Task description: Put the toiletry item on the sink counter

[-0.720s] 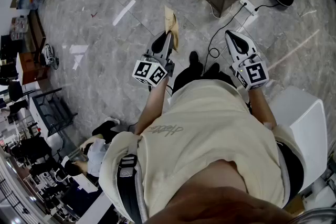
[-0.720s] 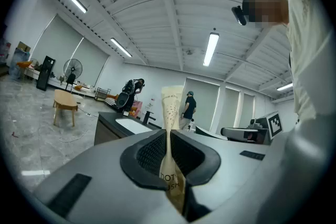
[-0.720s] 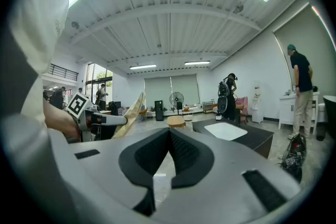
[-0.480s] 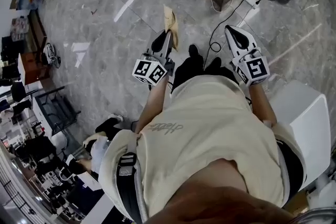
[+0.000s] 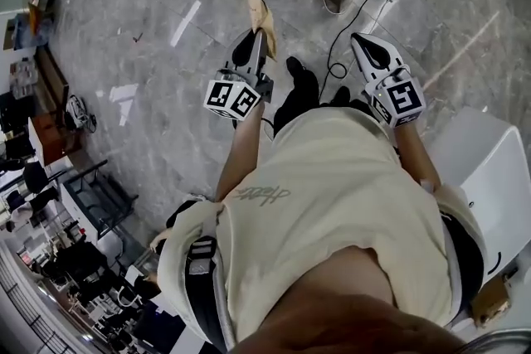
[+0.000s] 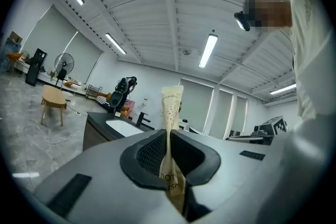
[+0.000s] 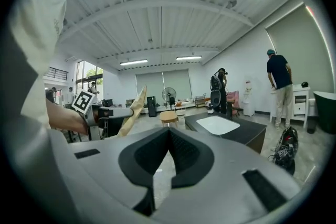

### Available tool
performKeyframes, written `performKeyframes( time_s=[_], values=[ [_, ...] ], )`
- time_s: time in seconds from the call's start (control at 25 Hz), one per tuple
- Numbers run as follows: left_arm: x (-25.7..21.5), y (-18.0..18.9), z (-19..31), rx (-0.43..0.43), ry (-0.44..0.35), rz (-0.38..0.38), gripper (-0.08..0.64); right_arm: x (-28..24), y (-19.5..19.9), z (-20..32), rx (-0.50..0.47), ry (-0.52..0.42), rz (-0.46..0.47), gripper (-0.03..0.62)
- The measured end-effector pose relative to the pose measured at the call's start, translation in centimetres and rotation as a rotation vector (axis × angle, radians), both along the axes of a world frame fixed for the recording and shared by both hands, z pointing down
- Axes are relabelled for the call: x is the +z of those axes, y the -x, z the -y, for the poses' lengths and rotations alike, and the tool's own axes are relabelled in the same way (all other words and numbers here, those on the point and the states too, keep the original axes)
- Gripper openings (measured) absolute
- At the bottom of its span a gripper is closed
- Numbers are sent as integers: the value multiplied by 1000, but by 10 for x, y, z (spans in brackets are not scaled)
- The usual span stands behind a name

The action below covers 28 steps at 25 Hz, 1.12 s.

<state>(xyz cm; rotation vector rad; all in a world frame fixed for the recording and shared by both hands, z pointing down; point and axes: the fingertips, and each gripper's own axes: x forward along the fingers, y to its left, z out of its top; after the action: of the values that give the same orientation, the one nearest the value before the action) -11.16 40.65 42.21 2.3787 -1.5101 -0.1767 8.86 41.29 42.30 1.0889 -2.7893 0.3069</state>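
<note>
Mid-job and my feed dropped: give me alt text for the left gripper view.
The left gripper is shut on a tan paper packet that stands upright between its jaws. Beyond it stands a dark sink counter with a white basin, in a large room under strip lights.

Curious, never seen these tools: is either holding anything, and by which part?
The left gripper pinches a tan paper packet by its lower part, top sticking out. The right gripper is shut, empty.
</note>
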Motion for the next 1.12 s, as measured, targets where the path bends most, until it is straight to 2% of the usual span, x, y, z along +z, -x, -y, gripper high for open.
performKeyframes(
  time_s=[0.2,0.44,0.6,0.76,0.88,1.12],
  values=[
    [0,30,45,56,-35,57,25,-24,43,53,14,-68,-17,-6],
    [7,103,111,47,-37,3,25,-40,131,128,-45,-123,-81,-5],
    [8,148,137,40,-30,-34,25,-35,173,159,-36,-90,-103,-6],
    [21,185,161,65,-14,-25,25,-25,204,182,2,-43,-75,-6],
    [32,208,166,59,4,-35,25,-17,221,188,-1,-32,-94,-6],
    [42,219,185,19,12,-56,25,-10,227,220,-18,-12,-113,-5]
  ],
)
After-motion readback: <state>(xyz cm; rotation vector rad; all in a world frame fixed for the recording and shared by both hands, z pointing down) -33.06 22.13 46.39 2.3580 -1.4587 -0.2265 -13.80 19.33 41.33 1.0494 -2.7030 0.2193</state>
